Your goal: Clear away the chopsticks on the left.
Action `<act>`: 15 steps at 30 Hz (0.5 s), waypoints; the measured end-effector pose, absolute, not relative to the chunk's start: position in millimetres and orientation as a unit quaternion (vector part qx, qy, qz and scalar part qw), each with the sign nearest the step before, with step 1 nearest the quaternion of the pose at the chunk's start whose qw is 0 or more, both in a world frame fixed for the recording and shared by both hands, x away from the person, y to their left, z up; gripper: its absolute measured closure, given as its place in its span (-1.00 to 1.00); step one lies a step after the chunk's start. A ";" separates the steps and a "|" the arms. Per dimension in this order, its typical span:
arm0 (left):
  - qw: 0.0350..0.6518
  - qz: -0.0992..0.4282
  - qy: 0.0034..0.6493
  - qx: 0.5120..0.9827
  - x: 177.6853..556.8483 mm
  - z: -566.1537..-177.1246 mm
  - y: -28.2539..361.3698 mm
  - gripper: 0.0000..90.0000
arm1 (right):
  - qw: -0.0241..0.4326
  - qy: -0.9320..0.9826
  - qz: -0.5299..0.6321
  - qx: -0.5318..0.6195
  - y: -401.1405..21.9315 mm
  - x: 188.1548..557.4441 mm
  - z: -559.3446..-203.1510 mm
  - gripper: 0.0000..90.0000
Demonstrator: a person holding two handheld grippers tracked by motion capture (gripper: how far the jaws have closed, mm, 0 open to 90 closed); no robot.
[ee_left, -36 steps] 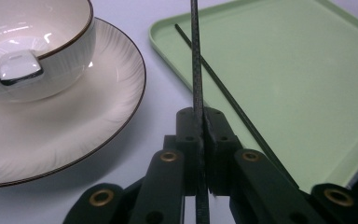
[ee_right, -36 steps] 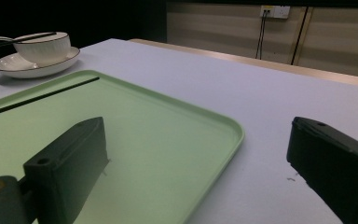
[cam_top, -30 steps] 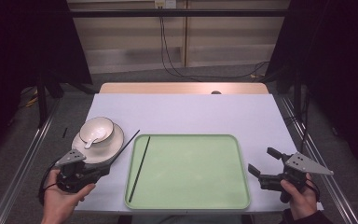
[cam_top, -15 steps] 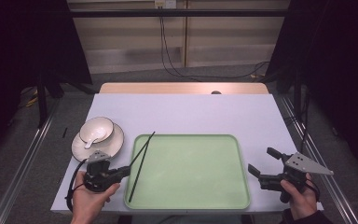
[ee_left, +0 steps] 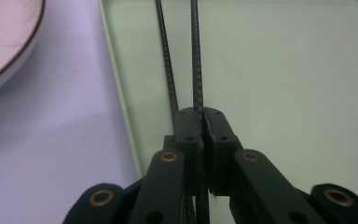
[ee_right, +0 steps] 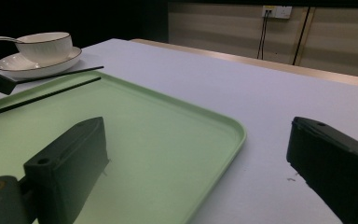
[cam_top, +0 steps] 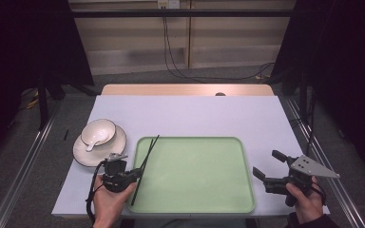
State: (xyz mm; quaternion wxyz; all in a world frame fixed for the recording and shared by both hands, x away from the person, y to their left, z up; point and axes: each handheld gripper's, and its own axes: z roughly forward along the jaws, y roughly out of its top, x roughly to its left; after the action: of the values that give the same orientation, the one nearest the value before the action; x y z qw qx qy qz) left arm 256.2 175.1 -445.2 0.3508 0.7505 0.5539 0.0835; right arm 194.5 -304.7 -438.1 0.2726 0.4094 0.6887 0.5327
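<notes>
Black chopsticks (ee_left: 196, 56) pinched by left gripper (ee_left: 200, 116); right gripper (ee_right: 196, 154) spread.

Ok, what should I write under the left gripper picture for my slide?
Left gripper pinching black chopsticks over the green tray.

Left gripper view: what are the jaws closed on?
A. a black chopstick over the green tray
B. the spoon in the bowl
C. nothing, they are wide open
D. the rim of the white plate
A. In the left gripper view the left gripper has its jaws pressed together around a thin black chopstick that runs out over the green tray, with a second chopstick lying just beside it.
</notes>
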 end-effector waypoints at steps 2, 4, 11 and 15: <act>0.345 0.084 0.561 0.748 256.6 -446.5 171.7 0.91 | 0.274 0.686 0.533 0.412 -304.7 194.3 -438.0 -0.90; 0.343 0.080 0.568 0.744 257.0 -449.0 169.0 0.91 | 0.275 0.687 0.533 0.412 -305.0 194.3 -438.1 -0.90; 0.333 0.069 0.576 0.743 260.3 -457.3 166.6 0.90 | 0.273 0.688 0.534 0.410 -304.5 194.3 -438.1 -0.90; 0.327 0.069 0.573 0.749 259.8 -462.9 163.9 0.90 | 0.272 0.691 0.533 0.406 -304.7 194.7 -438.2 -0.90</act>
State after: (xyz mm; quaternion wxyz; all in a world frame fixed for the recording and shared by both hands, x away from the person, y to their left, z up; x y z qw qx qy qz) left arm 259.8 163.9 -462.9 0.3269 0.7487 0.5725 0.0688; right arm 194.7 -304.7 -438.2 0.2724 0.4056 0.6907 0.5331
